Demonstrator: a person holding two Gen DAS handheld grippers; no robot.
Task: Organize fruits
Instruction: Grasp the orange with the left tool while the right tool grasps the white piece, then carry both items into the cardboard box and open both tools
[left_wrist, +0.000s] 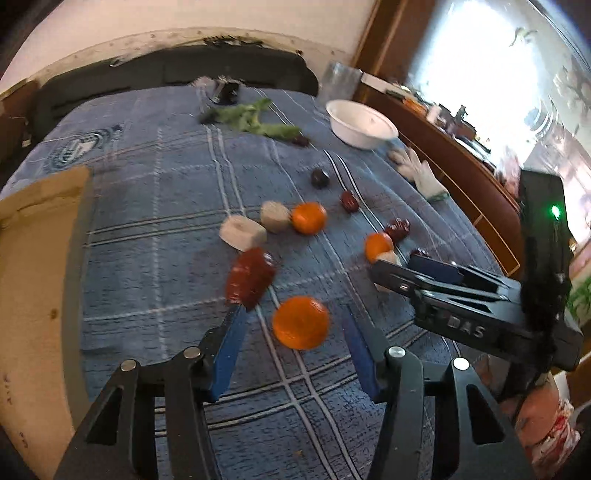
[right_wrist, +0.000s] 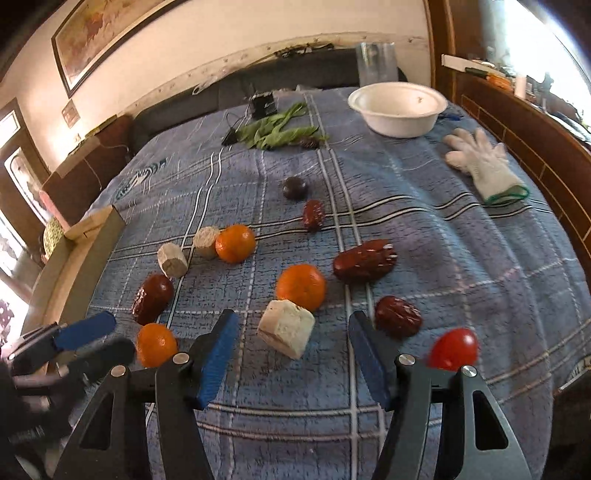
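**Fruit scattered over the blue plaid cloth, both tools spread wide**

Hovering low over the blue plaid cloth (right_wrist: 461, 258), the right gripper (right_wrist: 291, 350) has its jaws released, and a pale cut block (right_wrist: 286, 328) lies on the cloth between its blue fingers without touching either. Just beyond that block sits an orange (right_wrist: 301, 286), touching it. To the right of the block lie a wrinkled red date (right_wrist: 398, 315) and, nearer the camera, a red tomato (right_wrist: 453, 349). Beyond the orange rests a larger date (right_wrist: 364, 260).

Left of the block, the left gripper (left_wrist: 295, 328) also has its jaws released, empty, with a second orange (left_wrist: 301, 322) lying between the blue fingers. A dark date (left_wrist: 251, 278) lies at the tip of its left finger; I cannot tell whether they touch.

Farther from the block, two pale cylinders (right_wrist: 172, 259) lie beside a third orange (right_wrist: 235, 243), then a small date (right_wrist: 313, 215) and a dark round fruit (right_wrist: 294, 187). At the far end stand a white bowl (right_wrist: 397, 123), green leaves (right_wrist: 280, 133) and a white glove (right_wrist: 484, 166).
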